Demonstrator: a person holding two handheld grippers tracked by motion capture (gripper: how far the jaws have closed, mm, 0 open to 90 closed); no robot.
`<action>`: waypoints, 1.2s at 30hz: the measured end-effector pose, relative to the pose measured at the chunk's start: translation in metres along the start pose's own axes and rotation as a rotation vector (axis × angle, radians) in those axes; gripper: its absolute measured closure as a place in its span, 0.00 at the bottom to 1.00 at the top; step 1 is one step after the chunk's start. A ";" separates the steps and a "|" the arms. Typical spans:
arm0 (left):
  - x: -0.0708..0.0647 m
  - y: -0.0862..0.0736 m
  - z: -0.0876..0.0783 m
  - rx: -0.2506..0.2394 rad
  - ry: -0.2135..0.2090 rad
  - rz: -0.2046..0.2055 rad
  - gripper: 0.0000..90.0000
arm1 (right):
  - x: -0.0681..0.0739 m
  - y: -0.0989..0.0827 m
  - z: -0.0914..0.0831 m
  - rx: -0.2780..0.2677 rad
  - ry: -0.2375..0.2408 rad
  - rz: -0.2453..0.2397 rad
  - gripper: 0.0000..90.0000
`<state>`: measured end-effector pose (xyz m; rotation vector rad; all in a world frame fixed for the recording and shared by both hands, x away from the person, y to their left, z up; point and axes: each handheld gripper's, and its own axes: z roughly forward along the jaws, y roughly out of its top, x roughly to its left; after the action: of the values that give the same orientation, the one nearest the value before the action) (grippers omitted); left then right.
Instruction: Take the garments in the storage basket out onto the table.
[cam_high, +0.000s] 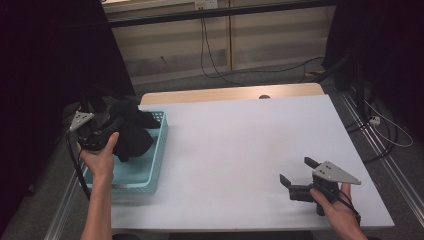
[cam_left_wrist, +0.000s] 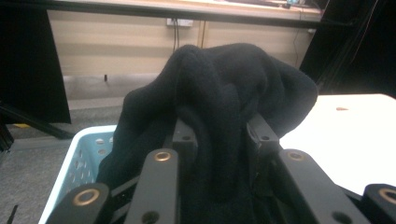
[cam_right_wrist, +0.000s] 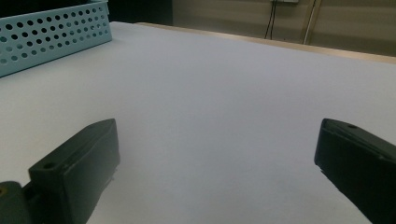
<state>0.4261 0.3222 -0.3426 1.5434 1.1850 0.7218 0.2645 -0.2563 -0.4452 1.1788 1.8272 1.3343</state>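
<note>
Evidently the black fleece garment (cam_left_wrist: 219, 93) is soft, light and floppy — bunched between the left gripper (cam_left_wrist: 219, 135) jaws, clamped on a thick fold above the light-blue perforated basket (cam_high: 155, 165) — best held by such a gathered fold, while the right gripper (cam_high: 299, 176) rests with jaws wide apart over the white table (cam_high: 240, 135).

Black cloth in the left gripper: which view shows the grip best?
Left gripper view: the black cloth is bunched between the left gripper jaws, close up. High view shows it small, hanging over the blue basket. Right gripper view gives just the basket's wall.
</note>
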 end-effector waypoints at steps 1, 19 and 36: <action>0.000 0.001 -0.001 -0.006 0.005 0.003 0.78 | 0.000 0.000 0.000 0.000 0.000 0.000 0.00; -0.014 0.020 -0.021 -0.132 -0.009 0.025 0.78 | 0.000 0.000 -0.001 -0.002 -0.001 0.000 0.00; -0.024 0.041 -0.039 -0.217 -0.046 0.040 0.78 | 0.000 -0.001 -0.001 0.003 -0.004 0.010 0.00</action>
<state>0.3970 0.3136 -0.2895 1.3977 1.0095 0.8094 0.2637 -0.2566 -0.4454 1.1925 1.8239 1.3341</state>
